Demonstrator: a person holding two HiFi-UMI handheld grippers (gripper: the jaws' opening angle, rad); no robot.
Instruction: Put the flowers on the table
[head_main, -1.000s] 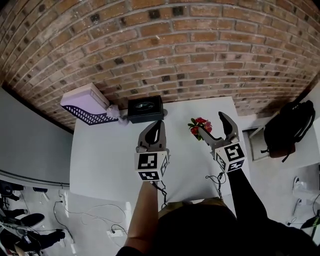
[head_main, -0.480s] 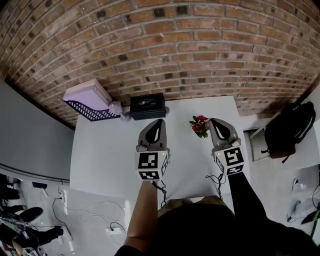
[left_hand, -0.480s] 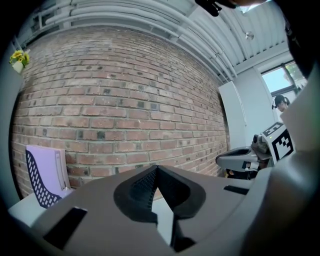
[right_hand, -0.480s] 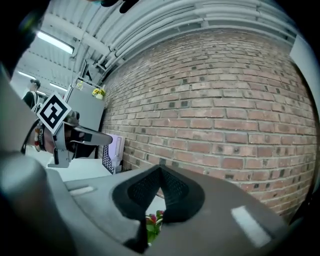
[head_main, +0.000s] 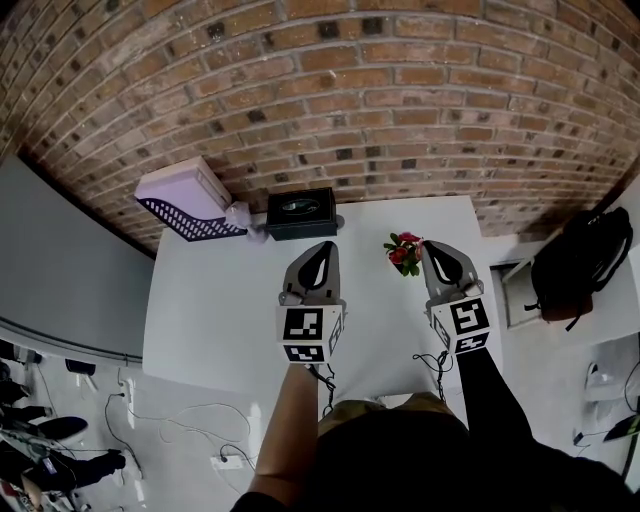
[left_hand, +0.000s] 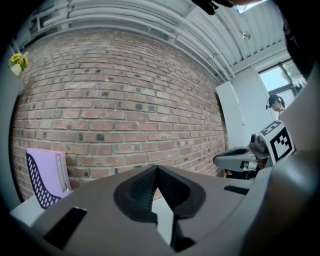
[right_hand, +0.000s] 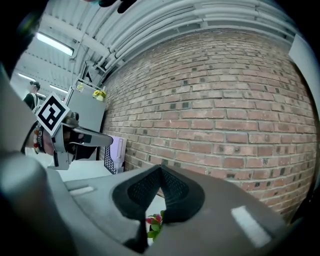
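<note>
A small bunch of red flowers (head_main: 404, 253) with green leaves lies on the white table (head_main: 220, 310) near its far right part. My right gripper (head_main: 433, 246) hovers just right of the bunch with its jaws shut and nothing between them. In the right gripper view the flowers (right_hand: 154, 223) show low down, beneath the closed right gripper (right_hand: 160, 168). My left gripper (head_main: 324, 247) is held over the middle of the table, also shut and empty. In the left gripper view its closed tips (left_hand: 156, 168) point toward the brick wall.
A black box (head_main: 300, 213) and a purple perforated tray (head_main: 186, 199) stand at the table's far edge against the brick wall (head_main: 340, 100). A black backpack (head_main: 579, 264) sits on the floor to the right. Cables lie on the floor at the lower left.
The right gripper's jaws have gone from wide open beside the flowers to shut. The flowers stay on the table. The left gripper has barely moved.
</note>
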